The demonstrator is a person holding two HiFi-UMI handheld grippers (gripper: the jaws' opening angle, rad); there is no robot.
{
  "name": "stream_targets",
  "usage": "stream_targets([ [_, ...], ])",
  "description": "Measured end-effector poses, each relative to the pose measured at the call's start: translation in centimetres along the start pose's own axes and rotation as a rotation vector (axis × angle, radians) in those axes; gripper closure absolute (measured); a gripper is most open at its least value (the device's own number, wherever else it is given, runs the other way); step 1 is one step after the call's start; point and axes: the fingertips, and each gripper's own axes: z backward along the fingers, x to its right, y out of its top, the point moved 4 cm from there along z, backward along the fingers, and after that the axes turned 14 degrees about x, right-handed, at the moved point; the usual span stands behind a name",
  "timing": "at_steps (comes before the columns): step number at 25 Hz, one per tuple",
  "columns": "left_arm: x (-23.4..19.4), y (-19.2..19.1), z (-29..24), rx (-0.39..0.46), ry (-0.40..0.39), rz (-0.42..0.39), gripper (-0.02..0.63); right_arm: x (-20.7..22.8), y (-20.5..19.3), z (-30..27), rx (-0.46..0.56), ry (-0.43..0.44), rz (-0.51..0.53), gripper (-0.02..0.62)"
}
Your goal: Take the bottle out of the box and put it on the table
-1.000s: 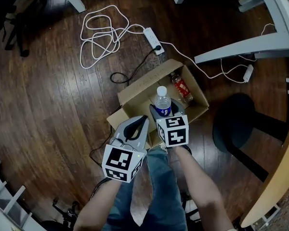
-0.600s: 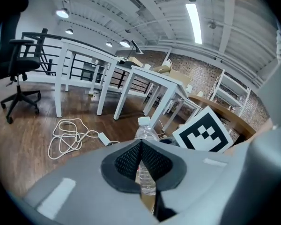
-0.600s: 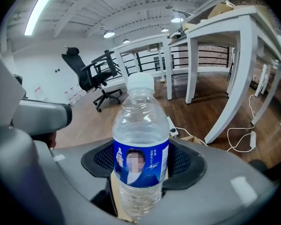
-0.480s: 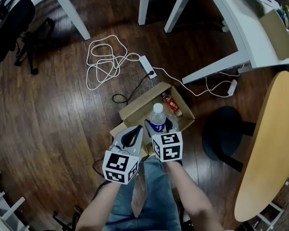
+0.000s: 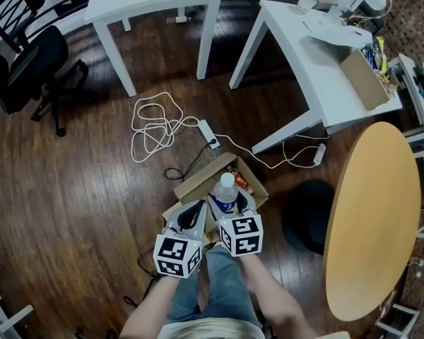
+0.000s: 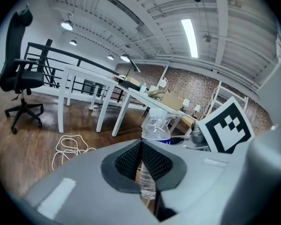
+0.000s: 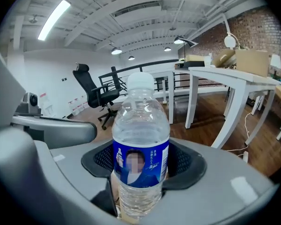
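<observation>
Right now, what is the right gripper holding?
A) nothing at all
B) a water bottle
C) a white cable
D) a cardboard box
B: the right gripper has its jaws closed on the sides of the clear bottle with the blue label and white cap.
</observation>
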Motion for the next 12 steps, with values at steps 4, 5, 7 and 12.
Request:
stream_targets([
  [4, 1.6, 3.9, 1.9, 0.044, -0.022, -0.021, 0.606, -1.8, 4.3, 2.6, 0.057, -0.009, 0.015, 0.308],
  [5, 2.0, 4.8, 2.3, 0.057, -0.03, -0.026, 0.606, -2.0, 5.4, 3.1, 0.073, -0.013, 0.022, 0.308],
  [7, 2.4, 6.5, 2.8, 0.086, -0.049, -0.039, 0.606, -2.5, 7.7, 3.9, 0.114, -0.025, 0.037, 0.308],
  [12, 3.6, 10.6, 5.1, 0.13, -0.089, -0.046, 0.606, -4.9, 12.9, 6.8, 0.21, -0.063, 0.069, 0.307],
])
